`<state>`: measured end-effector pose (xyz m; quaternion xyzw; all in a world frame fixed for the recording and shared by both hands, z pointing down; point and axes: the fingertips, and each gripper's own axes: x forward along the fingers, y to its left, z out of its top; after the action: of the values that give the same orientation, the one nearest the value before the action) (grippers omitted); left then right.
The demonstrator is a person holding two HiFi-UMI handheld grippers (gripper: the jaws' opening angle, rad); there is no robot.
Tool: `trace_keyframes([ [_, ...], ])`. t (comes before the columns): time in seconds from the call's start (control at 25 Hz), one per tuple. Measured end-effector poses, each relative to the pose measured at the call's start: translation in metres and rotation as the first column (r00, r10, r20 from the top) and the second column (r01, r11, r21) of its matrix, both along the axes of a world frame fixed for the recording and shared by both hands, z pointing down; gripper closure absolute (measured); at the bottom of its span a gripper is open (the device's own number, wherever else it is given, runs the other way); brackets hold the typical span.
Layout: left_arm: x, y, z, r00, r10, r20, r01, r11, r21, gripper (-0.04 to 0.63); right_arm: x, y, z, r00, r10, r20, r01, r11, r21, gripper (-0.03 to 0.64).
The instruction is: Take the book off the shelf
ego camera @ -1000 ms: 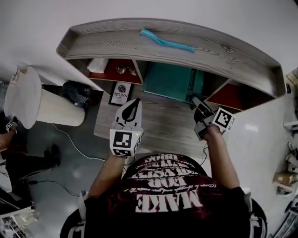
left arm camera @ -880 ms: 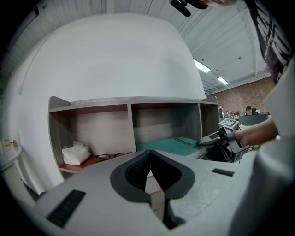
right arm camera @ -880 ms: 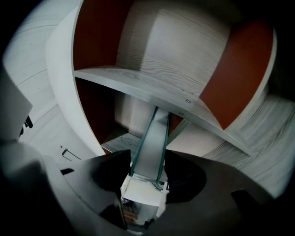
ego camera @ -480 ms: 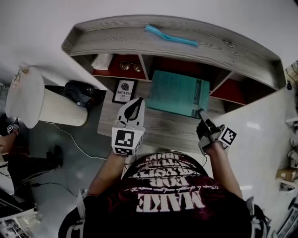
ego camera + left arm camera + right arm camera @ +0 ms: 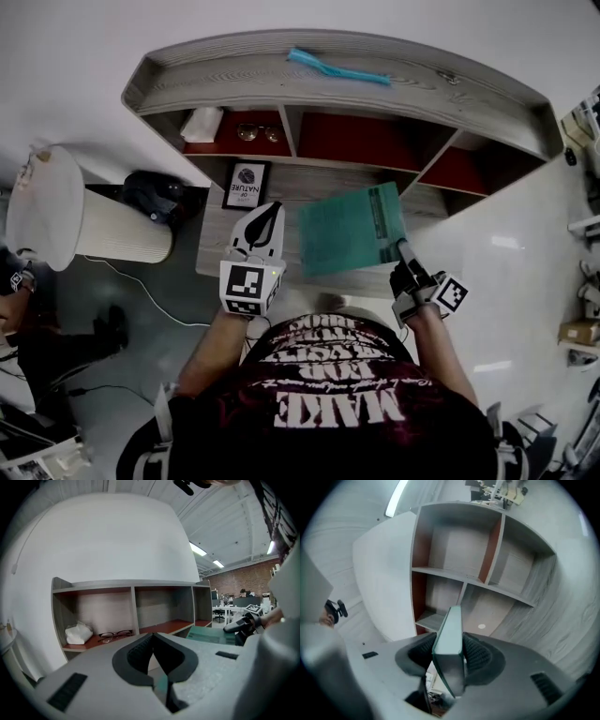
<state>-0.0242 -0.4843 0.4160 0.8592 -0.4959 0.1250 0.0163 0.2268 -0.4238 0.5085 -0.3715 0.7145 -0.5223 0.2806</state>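
So the teal book has come right out of the middle cubby of the shelf and now sits mid-frame in the head view, out in front over the wooden desk top. The right gripper has it by the lower right corner: its jaws have just been closing and are clamped on the book's edge. The left gripper hangs just left of the book, not touching it, jaws together on nothing.
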Motion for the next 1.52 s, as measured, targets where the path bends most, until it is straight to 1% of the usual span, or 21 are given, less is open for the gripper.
trace_keyframes([
  [0.08, -0.003, 0.004, 0.01, 1.0, 0.003, -0.001, -0.003, 1.0, -0.027, 0.589, -0.004, 0.01, 0.023, 0.999, -0.016, -0.046, 0.014, 0.999, -0.037, 0.434],
  [0.12, -0.004, 0.006, 0.014, 1.0, 0.006, 0.004, -0.006, 0.999, -0.037, 0.589, -0.006, 0.013, 0.037, 0.998, -0.022, -0.053, 0.019, 0.998, -0.062, 0.434],
  [0.28, -0.01, 0.021, 0.029, 0.999, 0.011, 0.03, -0.009, 0.998, -0.07, 0.589, -0.013, 0.022, 0.096, 0.999, -0.017, -0.047, 0.009, 0.985, -0.173, 0.436],
  [0.4, -0.019, 0.025, 0.036, 0.999, 0.001, 0.05, 0.003, 0.996, -0.089, 0.589, -0.02, 0.018, 0.128, 0.998, -0.01, -0.058, -0.003, 0.976, -0.217, 0.436],
  [0.48, -0.024, 0.027, 0.038, 0.998, -0.007, 0.063, 0.013, 0.995, -0.095, 0.589, -0.021, 0.012, 0.148, 0.998, 0.01, -0.061, -0.025, 0.967, -0.252, 0.436],
  [0.56, -0.026, 0.033, 0.036, 0.997, -0.012, 0.072, 0.019, 0.995, -0.099, 0.589, -0.018, 0.01, 0.167, 0.998, 0.049, -0.048, -0.061, 0.957, -0.284, 0.436],
  [0.8, -0.041, 0.044, 0.051, 0.995, -0.032, 0.097, 0.044, 0.99, -0.132, 0.589, -0.012, 0.01, 0.224, 0.992, 0.108, -0.066, -0.124, 0.928, -0.35, 0.436],
  [0.88, -0.046, 0.046, 0.054, 0.994, -0.04, 0.099, 0.053, 0.989, -0.135, 0.589, -0.006, 0.015, 0.237, 0.987, 0.141, -0.071, -0.157, 0.925, -0.346, 0.437],
  [0.96, -0.049, 0.051, 0.057, 0.994, -0.047, 0.1, 0.061, 0.988, -0.14, 0.589, -0.003, 0.022, 0.246, 0.982, 0.146, -0.116, -0.177, 0.927, -0.33, 0.439],
  [1.12, -0.056, 0.066, 0.062, 0.994, -0.053, 0.1, 0.068, 0.986, -0.152, 0.589, -0.011, 0.04, 0.268, 0.967, 0.088, -0.237, -0.166, 0.93, -0.33, 0.418],
  [1.2, -0.057, 0.072, 0.061, 0.995, -0.049, 0.091, 0.062, 0.988, -0.144, 0.589, -0.009, 0.047, 0.282, 0.957, 0.078, -0.279, -0.178, 0.919, -0.353, 0.398],
  [1.28, -0.06, 0.079, 0.064, 0.995, -0.049, 0.088, 0.061, 0.988, -0.141, 0.589, -0.007, 0.05, 0.297, 0.954, 0.07, -0.291, -0.186, 0.9, -0.393, 0.39],
  [1.36, -0.065, 0.086, 0.064, 0.995, -0.051, 0.086, 0.063, 0.989, -0.136, 0.589, -0.008, 0.054, 0.308, 0.948, 0.035, -0.317, -0.177, 0.886, -0.43, 0.376],
  [1.44, -0.07, 0.095, 0.064, 0.995, -0.056, 0.083, 0.066, 0.99, -0.128, 0.589, -0.01, 0.058, 0.316, 0.923, -0.05, -0.383, -0.141, 0.88, -0.453, 0.346],
  [1.52, -0.075, 0.107, 0.065, 0.995, -0.057, 0.079, 0.067, 0.99, -0.128, 0.589, -0.014, 0.064, 0.321, 0.88, -0.148, -0.451, -0.092, 0.879, -0.468, 0.265],
])
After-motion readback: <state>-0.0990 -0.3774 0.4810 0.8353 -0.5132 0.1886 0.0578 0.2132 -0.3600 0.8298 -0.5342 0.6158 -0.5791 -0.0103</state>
